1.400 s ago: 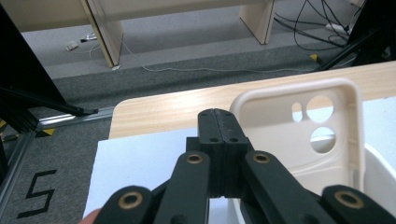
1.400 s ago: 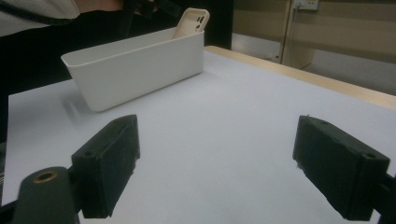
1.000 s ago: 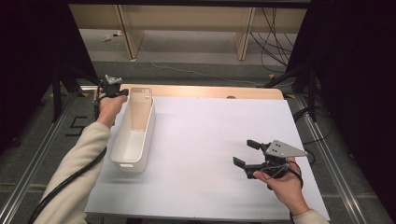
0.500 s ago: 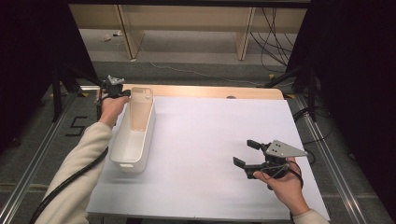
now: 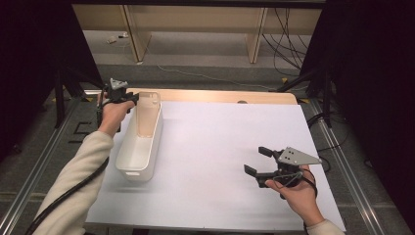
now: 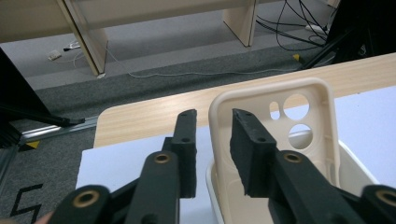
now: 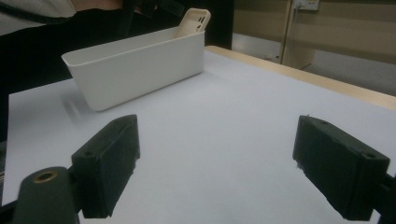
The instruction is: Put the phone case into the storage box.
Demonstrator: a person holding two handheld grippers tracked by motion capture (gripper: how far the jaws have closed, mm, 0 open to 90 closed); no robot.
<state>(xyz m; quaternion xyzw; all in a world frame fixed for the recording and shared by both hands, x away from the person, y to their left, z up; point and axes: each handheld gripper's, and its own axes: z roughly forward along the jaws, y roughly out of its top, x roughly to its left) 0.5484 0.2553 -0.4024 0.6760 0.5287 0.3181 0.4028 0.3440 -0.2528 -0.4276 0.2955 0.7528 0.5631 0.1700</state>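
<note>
Right gripper [image 7: 215, 163] low over a white sheet [image 7: 219, 121], its two black jaws standing wide apart with nothing between them, just bare sheet in the gap. Beyond the left jaw, a long white bin [image 7: 135, 67] sits on the sheet, seen lengthwise at an angle. A cream phone case [image 7: 195, 21] leans upright at the bin's far end, camera cutouts at its top, rising above the rim. Wooden table edge [image 7: 308, 77] runs along the sheet's right side. Dark background behind the bin; a light sleeve [image 7: 37, 9] at the top left corner.
</note>
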